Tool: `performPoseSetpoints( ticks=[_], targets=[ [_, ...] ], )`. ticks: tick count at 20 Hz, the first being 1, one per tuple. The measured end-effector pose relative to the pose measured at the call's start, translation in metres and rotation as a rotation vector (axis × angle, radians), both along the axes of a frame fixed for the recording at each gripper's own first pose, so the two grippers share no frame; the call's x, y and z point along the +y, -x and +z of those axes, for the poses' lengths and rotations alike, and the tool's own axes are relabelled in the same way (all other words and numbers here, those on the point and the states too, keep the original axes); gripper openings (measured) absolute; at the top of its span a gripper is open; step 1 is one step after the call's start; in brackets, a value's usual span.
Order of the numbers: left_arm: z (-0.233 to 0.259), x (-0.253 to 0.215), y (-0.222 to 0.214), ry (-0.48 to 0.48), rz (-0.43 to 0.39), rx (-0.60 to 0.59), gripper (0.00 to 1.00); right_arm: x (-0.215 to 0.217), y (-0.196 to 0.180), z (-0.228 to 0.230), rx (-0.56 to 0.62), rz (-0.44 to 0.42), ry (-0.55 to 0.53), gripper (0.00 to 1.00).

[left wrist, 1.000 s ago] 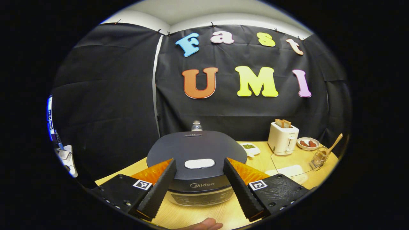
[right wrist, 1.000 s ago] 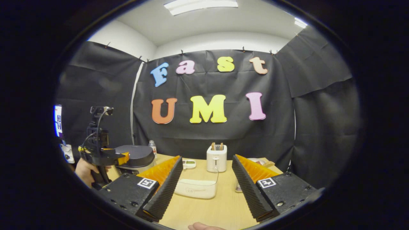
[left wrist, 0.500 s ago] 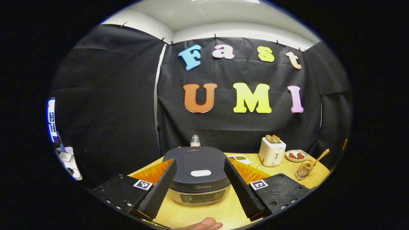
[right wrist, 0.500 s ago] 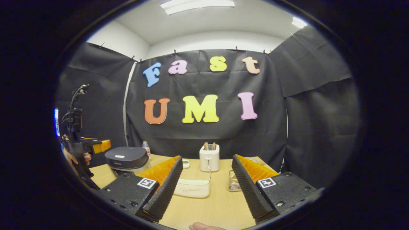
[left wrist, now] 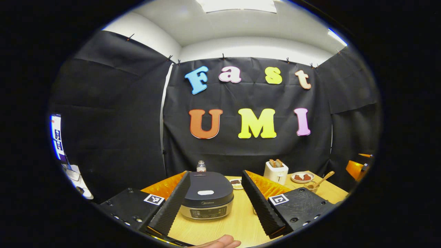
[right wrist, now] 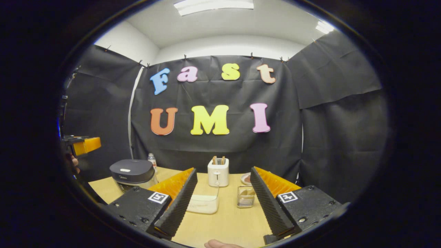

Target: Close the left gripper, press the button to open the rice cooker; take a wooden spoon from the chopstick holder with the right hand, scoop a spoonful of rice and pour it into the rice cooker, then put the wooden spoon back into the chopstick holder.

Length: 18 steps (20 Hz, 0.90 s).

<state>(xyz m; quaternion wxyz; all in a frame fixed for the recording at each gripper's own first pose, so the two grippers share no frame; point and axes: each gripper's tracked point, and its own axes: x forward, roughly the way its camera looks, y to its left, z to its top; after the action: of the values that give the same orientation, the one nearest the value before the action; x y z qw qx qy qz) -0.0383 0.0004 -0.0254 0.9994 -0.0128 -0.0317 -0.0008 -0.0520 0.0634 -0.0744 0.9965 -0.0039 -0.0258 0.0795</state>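
Observation:
The dark-lidded rice cooker (left wrist: pixel 206 199) stands on the wooden table (left wrist: pixel 237 220) with its lid down and a white button (left wrist: pixel 205 192) on top. My left gripper (left wrist: pixel 217 229) is open, well back from the cooker, which shows between its fingers. A wooden spoon (left wrist: pixel 322 179) leans in the wire chopstick holder (left wrist: pixel 311 187) at the right. My right gripper (right wrist: pixel 220 230) is open and holds nothing. Beyond it are the clear rice container (right wrist: pixel 205 203) and the chopstick holder (right wrist: pixel 245 197). The rice cooker (right wrist: pixel 132 172) stands at the left, with the left gripper (right wrist: pixel 81 144) raised beside it.
A white toaster (right wrist: pixel 218 172) with bread stands at the back of the table, a small plate (right wrist: pixel 247 178) to its right. A water bottle (left wrist: pixel 201 166) stands behind the cooker and a small dish (left wrist: pixel 236 182) beside it. The right gripper (left wrist: pixel 358 168) shows at the far right.
My left gripper has drawn back and up from the cooker, which now looks much smaller. The right gripper has shifted slightly, bringing the chopstick holder between its fingers. Both stay open.

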Motion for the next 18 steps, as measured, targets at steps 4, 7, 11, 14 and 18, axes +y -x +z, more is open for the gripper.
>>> performPoseSetpoints(
  ticks=[4, 7, 11, 14, 18],
  targets=[
    [0.013, -0.013, 0.019, -0.015, -0.017, -0.032, 0.95, -0.012, 0.002, 0.006, 0.014, -0.020, -0.009, 1.00],
    [0.011, -0.025, 0.028, -0.016, -0.039, -0.026, 0.95, -0.018, 0.003, 0.017, 0.019, -0.029, -0.012, 1.00],
    [0.002, -0.030, 0.028, -0.031, -0.048, -0.009, 0.94, -0.021, 0.008, 0.035, 0.004, -0.031, 0.007, 1.00],
    [-0.004, -0.029, 0.028, -0.031, -0.039, 0.003, 0.94, -0.018, 0.009, 0.037, 0.003, -0.022, 0.032, 1.00],
    [-0.004, -0.024, 0.029, -0.016, -0.037, -0.010, 0.94, -0.017, 0.008, 0.031, 0.015, -0.018, 0.027, 1.00]
  ],
)
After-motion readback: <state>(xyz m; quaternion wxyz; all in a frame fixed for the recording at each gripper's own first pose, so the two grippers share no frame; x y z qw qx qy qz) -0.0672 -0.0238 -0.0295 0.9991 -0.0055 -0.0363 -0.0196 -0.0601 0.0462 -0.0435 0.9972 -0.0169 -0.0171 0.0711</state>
